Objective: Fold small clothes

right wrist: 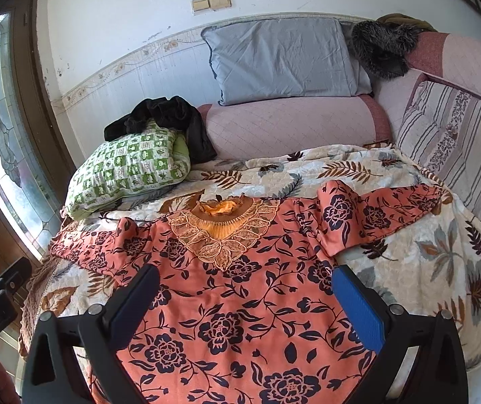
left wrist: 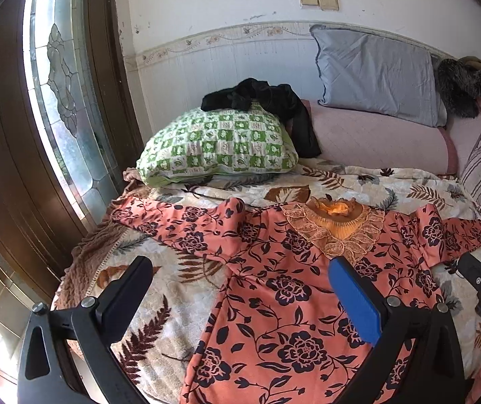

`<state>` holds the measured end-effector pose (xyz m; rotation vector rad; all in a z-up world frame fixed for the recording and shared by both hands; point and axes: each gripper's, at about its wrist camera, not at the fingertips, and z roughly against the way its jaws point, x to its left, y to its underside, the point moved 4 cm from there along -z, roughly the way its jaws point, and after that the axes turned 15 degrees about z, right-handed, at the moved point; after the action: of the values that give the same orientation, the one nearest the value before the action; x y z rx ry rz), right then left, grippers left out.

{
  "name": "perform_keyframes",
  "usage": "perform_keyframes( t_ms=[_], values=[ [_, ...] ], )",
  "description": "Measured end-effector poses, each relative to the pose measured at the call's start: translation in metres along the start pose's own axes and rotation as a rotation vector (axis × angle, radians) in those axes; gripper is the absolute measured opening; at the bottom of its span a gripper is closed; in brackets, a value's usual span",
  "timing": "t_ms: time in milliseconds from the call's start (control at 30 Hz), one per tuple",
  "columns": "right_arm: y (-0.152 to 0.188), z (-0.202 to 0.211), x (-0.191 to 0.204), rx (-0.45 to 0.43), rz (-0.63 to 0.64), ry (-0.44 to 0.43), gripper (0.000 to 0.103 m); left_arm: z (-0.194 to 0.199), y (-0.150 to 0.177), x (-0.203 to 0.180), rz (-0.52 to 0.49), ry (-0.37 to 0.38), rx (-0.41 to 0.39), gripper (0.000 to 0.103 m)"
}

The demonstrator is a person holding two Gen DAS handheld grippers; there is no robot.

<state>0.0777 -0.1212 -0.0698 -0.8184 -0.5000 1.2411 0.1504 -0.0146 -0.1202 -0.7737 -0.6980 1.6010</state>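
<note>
1. A bed point(left wrist: 358, 181) under a plush leaf-print blanket point(right wrist: 408, 269) fills the scene, with a white wall and a wooden door with leaded glass point(left wrist: 58, 101) far left.
2. Readable writing: "GenRobot.AI" on the left hand-held gripper's body in the right wrist view; "DA" on the right one's body at the edge of the left wrist view.
3. The left hand-held gripper point(left wrist: 243, 289) is wide open and holds nothing; one finger has a black pad, the other a ribbed blue one.
4. The right hand-held gripper point(right wrist: 247, 296) is likewise spread wide and empty, above the garment's middle.
5. The top point(left wrist: 290, 296), salmon with dark floral print, lies flat on the near part of the blanket, sleeves spread left and right, with a lace collar point(right wrist: 221, 232) at the far side.
6. Far behind lie a green checked pillow point(left wrist: 216, 144) with black cloth point(left wrist: 274, 107) on it, a grey pillow point(right wrist: 280, 60) and a pink quilted roll point(right wrist: 290, 128).
</note>
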Motion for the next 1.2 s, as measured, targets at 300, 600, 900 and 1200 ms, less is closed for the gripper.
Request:
perform_keyframes(
  t_ms=[300, 600, 900, 1200],
  values=[
    [0.039, -0.092, -0.175, 0.034, -0.378, -0.073, 0.103, -0.142, 0.034, -0.039, 0.028, -0.015, 0.193, 0.103],
    [0.085, -0.166, -0.378, 0.009, -0.831, -0.060, 0.082, -0.217, 0.055, -0.077, -0.007, 0.020, 0.194, 0.103],
    [0.111, -0.250, -0.471, 0.037, -1.020, 0.101, 0.045, -0.267, 0.069, -0.072, -0.058, -0.064, 0.255, 0.103],
    [0.064, -0.242, -0.453, -0.054, -0.877, 0.137, 0.007, -0.260, 0.058, -0.067, -0.042, -0.046, 0.246, 0.103]
  ],
)
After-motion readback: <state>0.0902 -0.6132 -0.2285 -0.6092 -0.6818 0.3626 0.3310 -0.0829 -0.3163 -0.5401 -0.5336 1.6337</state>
